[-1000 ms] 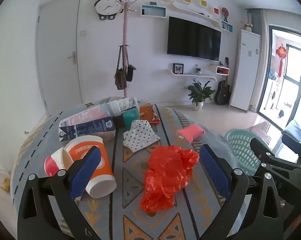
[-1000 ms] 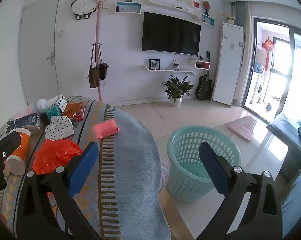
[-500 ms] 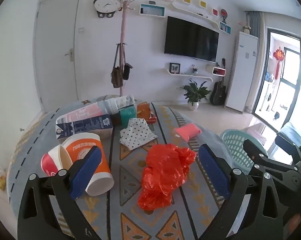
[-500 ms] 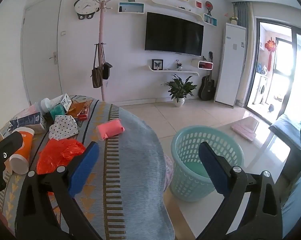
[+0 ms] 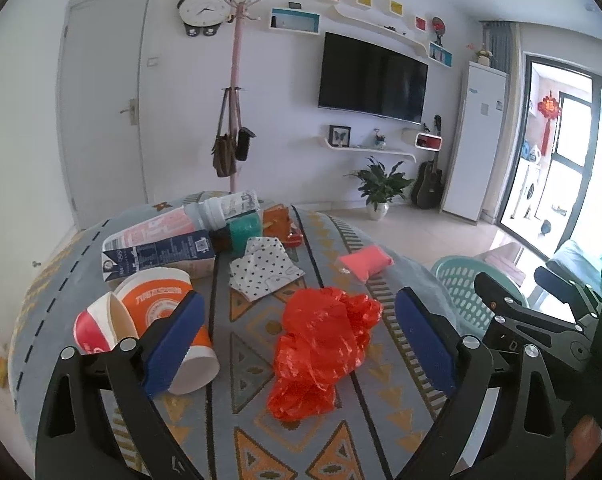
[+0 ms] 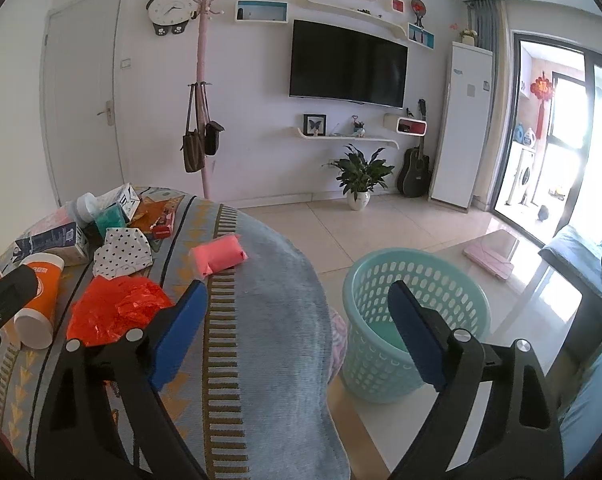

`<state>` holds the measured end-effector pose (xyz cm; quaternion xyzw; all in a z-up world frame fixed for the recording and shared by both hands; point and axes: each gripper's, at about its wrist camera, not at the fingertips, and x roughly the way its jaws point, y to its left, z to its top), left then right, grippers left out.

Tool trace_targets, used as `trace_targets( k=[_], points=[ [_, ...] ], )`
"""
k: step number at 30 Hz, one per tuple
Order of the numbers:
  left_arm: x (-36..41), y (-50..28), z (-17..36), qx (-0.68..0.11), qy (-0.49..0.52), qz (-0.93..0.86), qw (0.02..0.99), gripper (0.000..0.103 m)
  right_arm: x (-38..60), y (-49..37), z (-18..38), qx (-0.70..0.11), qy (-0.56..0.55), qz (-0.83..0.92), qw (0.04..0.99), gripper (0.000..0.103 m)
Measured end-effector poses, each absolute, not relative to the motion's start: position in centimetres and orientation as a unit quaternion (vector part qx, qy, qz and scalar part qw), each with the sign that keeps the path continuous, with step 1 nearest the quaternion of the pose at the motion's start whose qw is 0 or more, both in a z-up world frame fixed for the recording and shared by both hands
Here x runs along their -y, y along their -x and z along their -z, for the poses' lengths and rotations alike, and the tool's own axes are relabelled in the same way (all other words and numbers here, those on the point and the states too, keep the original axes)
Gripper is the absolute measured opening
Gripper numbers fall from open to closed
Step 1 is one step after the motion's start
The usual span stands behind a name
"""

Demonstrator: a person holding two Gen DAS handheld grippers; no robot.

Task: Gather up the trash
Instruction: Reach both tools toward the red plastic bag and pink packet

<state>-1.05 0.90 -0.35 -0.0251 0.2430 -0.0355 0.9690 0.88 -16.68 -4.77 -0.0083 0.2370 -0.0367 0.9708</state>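
Note:
A round table (image 5: 385,364) with a patterned grey cloth holds trash: a crumpled red plastic bag (image 5: 321,344), an orange paper cup (image 5: 169,324) on its side with a red cup (image 5: 97,330) beside it, a milk carton (image 5: 157,252), a dotted paper (image 5: 263,268) and a pink wad (image 5: 365,261). My left gripper (image 5: 301,344) is open, its jaws either side of the red bag, just above it. My right gripper (image 6: 297,332) is open and empty over the table's right edge, near the teal basket (image 6: 413,320) on the floor.
More trash lies at the table's far side: a white bottle (image 5: 225,208), a teal packet (image 5: 243,232) and orange wrappers (image 5: 279,222). A coat stand (image 6: 203,92) and a potted plant (image 6: 359,176) stand by the far wall. A sofa (image 6: 585,264) is at right.
Both views have shifted slightly; the scene sits a little lower and the left gripper frames the red bag more closely. Nothing was grasped or moved.

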Motion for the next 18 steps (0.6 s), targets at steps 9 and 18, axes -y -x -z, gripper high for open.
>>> trace_targets(
  k=[9, 18],
  points=[
    [-1.35, 0.41, 0.71, -0.246, 0.027, 0.041, 0.968, 0.093, 16.72, -0.62, 4.54, -0.233, 0.009, 0.035, 0.972, 0.087],
    [-1.13, 0.30, 1.32, -0.257, 0.023, 0.054, 0.965, 0.093, 16.97, -0.85, 4.75, -0.240, 0.006, 0.034, 0.970, 0.086]
  ],
)
